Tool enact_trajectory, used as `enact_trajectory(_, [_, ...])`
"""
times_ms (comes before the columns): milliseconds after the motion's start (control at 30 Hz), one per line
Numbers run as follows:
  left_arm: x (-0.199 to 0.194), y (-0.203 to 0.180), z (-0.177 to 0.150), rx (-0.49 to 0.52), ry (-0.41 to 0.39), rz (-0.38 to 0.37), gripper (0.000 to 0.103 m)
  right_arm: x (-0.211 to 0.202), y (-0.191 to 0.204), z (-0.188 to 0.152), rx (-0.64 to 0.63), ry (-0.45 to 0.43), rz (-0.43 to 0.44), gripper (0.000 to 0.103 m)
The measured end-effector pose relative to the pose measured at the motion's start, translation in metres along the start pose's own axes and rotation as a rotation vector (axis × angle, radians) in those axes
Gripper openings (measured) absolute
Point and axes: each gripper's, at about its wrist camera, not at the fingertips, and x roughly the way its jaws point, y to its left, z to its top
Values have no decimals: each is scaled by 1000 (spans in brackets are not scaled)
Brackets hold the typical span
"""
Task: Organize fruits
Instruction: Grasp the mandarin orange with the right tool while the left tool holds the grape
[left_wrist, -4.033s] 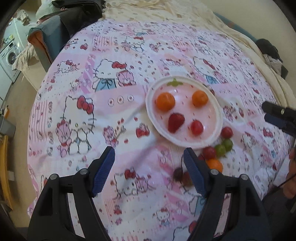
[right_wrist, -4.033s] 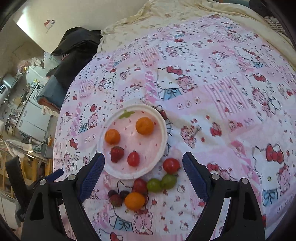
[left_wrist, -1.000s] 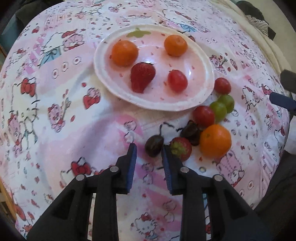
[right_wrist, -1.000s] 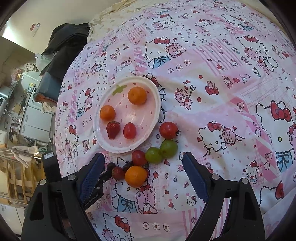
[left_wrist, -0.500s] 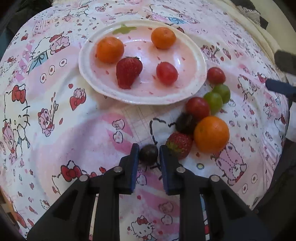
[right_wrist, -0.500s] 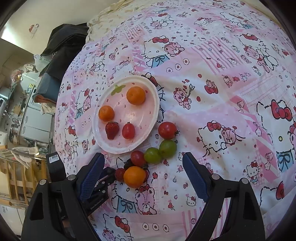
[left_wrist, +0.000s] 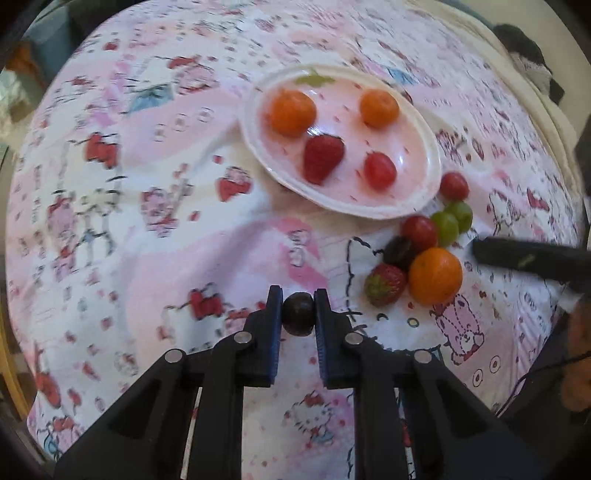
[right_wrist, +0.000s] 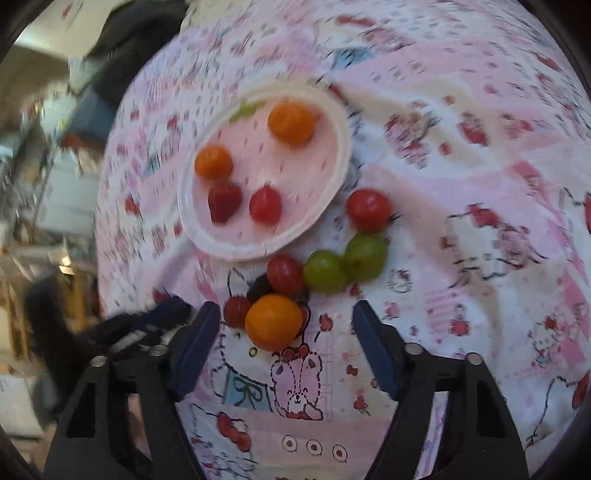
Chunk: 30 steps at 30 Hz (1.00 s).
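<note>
Pinching a small dark grape (left_wrist: 297, 313) between both blue pads, left gripper (left_wrist: 298, 314) nearly fully closed, pads pressed on either side of the fruit; held just clear of the patterned bedspread (left_wrist: 147, 229), probably so as to carry it over to the plate (left_wrist: 424, 199). Taken from the near end of the loose cluster, likely because it lay apart and easiest to reach.

Hanging low over the same cluster, right gripper (right_wrist: 284, 347) about half open, jaws just narrowed and empty; pads astride the big orange (right_wrist: 274, 320) without touching it, seemingly lined up to take that one next.

Crowding the orange: a strawberry (left_wrist: 384, 284), a second dark grape (left_wrist: 399, 249), a red grape (left_wrist: 419, 232), two green grapes (left_wrist: 451, 219) and a red tomato (left_wrist: 454, 184), all bunched on the bedspread against the plate's right rim.

Already lying inside the plate, well spaced: two oranges (left_wrist: 292, 112), a strawberry (left_wrist: 322, 157), a red fruit (left_wrist: 379, 170). Plenty of bare room near the plate's centre for the dark grape.
</note>
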Motion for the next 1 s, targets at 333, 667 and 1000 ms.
enact_trajectory(333, [-23,20,0,-55,-53,-13,13,45,24,-6,-142,99,-64,44])
enact_trajectory(667, [-67,21,5,-97,-140,-26,13,-32,8,-23,-65,-75,-16,43])
enact_trajectory(1000, [-138,41,11,-92,-294,-34,13,-117,47,-18,-126,-306,28,43])
